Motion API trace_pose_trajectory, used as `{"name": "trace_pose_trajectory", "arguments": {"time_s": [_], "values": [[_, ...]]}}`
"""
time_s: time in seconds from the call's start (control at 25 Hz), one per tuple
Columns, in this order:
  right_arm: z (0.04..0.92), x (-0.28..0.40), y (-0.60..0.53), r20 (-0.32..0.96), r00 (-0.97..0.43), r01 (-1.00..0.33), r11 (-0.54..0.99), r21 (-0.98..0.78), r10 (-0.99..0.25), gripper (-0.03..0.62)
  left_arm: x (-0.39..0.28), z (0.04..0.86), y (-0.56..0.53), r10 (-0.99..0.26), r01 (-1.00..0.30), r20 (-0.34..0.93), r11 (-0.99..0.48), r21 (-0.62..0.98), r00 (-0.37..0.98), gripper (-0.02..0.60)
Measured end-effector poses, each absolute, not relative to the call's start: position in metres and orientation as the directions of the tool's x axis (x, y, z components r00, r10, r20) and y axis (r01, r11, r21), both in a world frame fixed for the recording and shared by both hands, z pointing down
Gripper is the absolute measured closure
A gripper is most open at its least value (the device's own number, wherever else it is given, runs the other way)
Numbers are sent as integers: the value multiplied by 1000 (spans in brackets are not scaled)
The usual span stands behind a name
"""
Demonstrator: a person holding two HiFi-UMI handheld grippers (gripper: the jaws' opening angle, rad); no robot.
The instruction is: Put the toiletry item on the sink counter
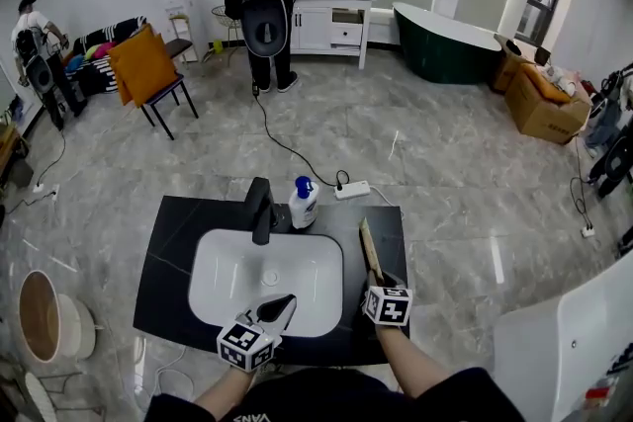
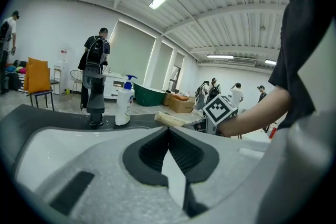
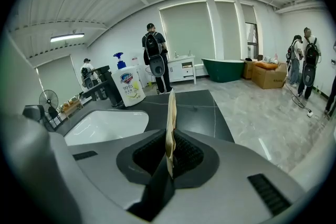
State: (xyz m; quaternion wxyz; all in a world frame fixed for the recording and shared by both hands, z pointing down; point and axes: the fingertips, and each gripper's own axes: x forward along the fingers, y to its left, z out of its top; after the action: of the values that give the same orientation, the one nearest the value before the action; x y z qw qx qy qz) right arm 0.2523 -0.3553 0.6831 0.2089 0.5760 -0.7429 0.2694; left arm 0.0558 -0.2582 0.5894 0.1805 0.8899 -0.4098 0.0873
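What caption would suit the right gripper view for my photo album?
Right hand-held gripper clamps a thin tan toiletry item over the dark sink counter, soap bottle behind.

left gripper [image 2: 168,134]: grey, black pads | right gripper [image 3: 169,139]: alike | cubes [image 1: 245,345]: black-white markers | top [image 1: 326,402]: black

Right in front of me, the dark sink counter [image 1: 178,232] stands on the grey tiled floor [image 1: 445,173]. A white basin [image 1: 227,282] is sunk in its middle, with a black faucet [image 1: 261,211] upright at the back rim. Just right of that stands a white pump bottle [image 1: 303,204] with a blue head. Behind the counter, a white power strip [image 1: 352,190] lies on the floor.
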Motion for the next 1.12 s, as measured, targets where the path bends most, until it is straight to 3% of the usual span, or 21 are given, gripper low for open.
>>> {"name": "trace_pose_trajectory", "arguments": {"time_s": [0.48, 1.12], "values": [[697, 250, -365, 652, -240, -968, 128, -215, -719, 545, 55, 594, -254, -682, -751, 314, -608, 258, 660, 574], [702, 267, -367, 649, -197, -974, 71, -215, -735, 491, 50, 600, -252, -669, -742, 323, -615, 265, 670, 574]]}}
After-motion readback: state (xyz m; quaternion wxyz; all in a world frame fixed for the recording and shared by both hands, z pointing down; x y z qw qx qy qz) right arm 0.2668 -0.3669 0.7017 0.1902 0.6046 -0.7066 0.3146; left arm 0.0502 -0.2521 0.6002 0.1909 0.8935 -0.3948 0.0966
